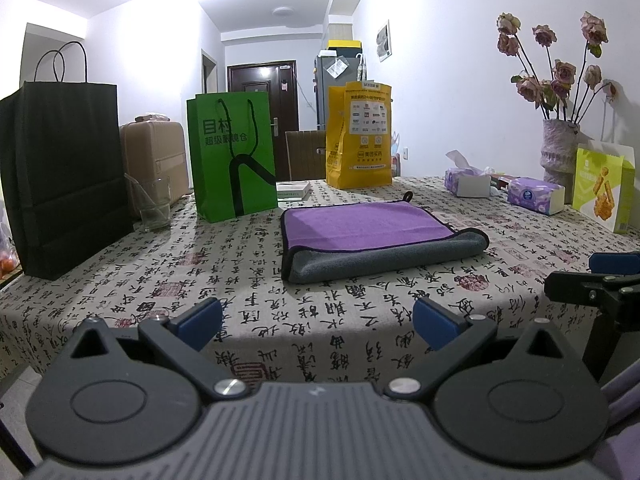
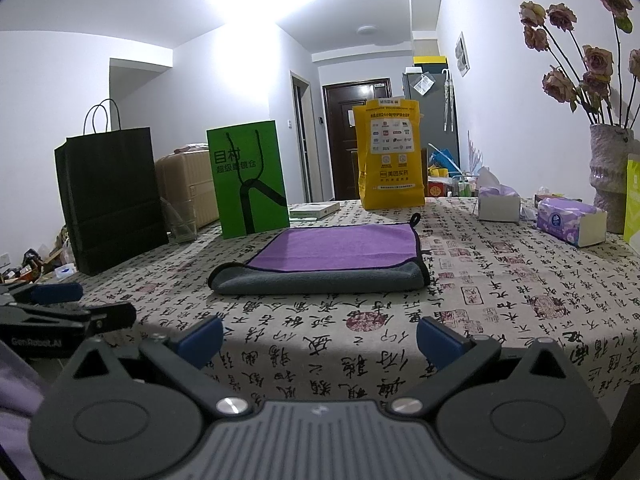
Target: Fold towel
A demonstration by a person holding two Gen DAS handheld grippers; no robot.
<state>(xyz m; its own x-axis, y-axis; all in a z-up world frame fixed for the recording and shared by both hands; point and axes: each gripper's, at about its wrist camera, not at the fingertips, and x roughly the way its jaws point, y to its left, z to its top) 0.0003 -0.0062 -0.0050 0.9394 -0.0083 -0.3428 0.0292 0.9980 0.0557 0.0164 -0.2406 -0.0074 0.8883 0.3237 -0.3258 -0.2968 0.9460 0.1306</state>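
left wrist view. your left gripper (image 1: 318, 322) fills the bottom of the frame with its jaws spread wide and nothing between them, held back off the near edge of the counter (image 1: 120, 280), so it is clear of the cloth. the towel (image 1: 372, 236) lies at centre frame, flat on the calligraphy-print covering, already doubled: purple face up, grey underside rolling out along the near fold, a small hanging loop at its far right corner. the near grey edge faces you, which makes it the likeliest place for a next pinch, if a further fold is wanted. the right gripper (image 1: 600, 276) enters at the right edge of the frame, level with the counter's rim and apart from the towel. a green bag (image 1: 232, 156), a black bag (image 1: 64, 176) and a glass (image 1: 154, 204) stand at the left, well apart from the towel, leaving room around it.

right wrist view. your right gripper (image 2: 320, 338) sits at the bottom of the frame, jaws likewise wide and empty, pointing at the towel (image 2: 328, 256) in mid frame. here the fold reads as square, the purple layer set slightly back from the grey edge. the left gripper (image 2: 60, 304) shows at the lower left, off the counter (image 2: 520, 300). judged from this, the fold looks largely done; both tools appear parked rather than engaged.
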